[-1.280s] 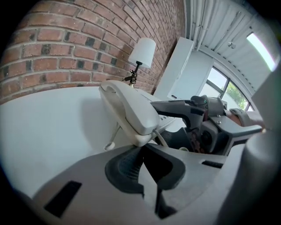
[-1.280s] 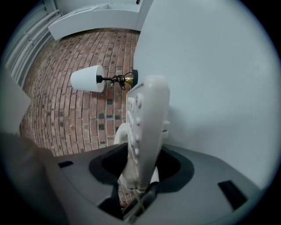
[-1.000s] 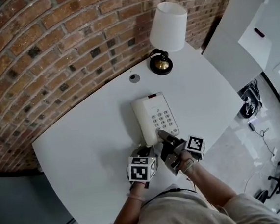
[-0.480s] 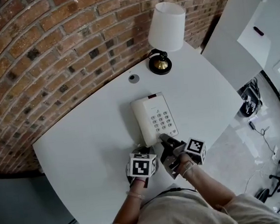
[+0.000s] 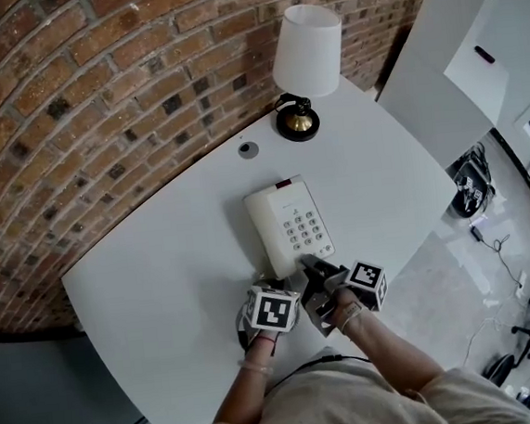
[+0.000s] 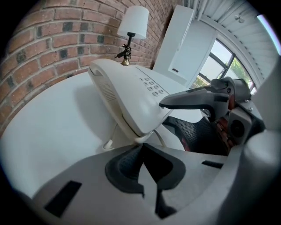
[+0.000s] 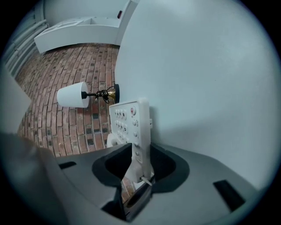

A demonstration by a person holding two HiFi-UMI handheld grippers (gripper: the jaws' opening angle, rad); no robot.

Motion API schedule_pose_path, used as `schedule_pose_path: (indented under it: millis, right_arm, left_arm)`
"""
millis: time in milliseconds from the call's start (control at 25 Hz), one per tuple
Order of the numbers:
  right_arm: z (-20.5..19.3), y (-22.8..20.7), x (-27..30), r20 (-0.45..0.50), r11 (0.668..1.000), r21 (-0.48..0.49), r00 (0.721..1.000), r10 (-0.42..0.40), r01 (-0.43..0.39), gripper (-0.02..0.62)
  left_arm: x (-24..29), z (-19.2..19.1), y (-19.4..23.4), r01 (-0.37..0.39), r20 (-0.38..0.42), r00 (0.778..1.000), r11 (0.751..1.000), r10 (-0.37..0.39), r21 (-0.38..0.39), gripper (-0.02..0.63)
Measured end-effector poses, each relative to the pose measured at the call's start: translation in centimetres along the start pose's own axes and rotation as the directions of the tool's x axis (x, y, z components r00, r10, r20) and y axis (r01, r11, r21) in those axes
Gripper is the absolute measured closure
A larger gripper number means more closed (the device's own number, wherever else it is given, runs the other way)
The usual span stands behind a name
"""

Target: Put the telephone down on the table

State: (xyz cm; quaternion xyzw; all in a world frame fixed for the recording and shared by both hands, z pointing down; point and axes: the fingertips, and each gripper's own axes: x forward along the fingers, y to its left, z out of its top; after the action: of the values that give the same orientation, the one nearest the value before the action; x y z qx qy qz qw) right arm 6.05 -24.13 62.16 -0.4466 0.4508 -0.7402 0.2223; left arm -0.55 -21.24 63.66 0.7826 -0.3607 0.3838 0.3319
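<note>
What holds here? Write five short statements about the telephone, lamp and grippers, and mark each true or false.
1. The telephone's keypad faces up. True.
2. The lamp stands at the table edge nearest the person. False: it stands at the table's far side, by the brick wall.
3. The left gripper's jaws stand wide apart. False: they are together, with nothing between them.
4. The telephone's near edge stands between the right gripper's jaws. True; they have just been closing on it.
5. The lamp's shade is black. False: it is white.
</note>
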Motion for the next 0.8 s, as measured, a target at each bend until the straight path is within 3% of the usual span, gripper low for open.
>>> schedule_pose_path:
  millis: [200, 440, 640, 800]
  right_arm:
    - [-0.2, -0.8, -0.5, -0.006, 0.999, -0.005, 0.999, -0.041, 0.041, 0.426]
    - [-0.5, -0.3, -1.1, -0.018, 0.999, -0.043, 0.999, -0.029, 0.028, 0.459]
    - [-0.3, 1.5, -1.9, -0.02, 0.982, -0.19, 1.0, 0.02, -0.024, 0.523]
    - [-0.2, 2.7, -3.0, -0.018, 0.938, -0.344, 0.999, 0.039, -0.042, 0.574]
  left_arm:
    - [-0.5, -1.0, 0.3, -0.001, -0.023, 1.0, 1.0, 0.001, 0.004, 0.601]
    - [-1.7, -1.0, 2.1, -0.042, 0.008, 0.999, 0.999, 0.042, -0.027, 0.601]
    - [-3.5, -0.6, 3.5, -0.065, 0.091, 0.993, 0.995, 0.071, -0.075, 0.601]
    - [-5.6, 0.0, 4.4, -0.079, 0.167, 0.981, 0.992, 0.095, -0.103, 0.601]
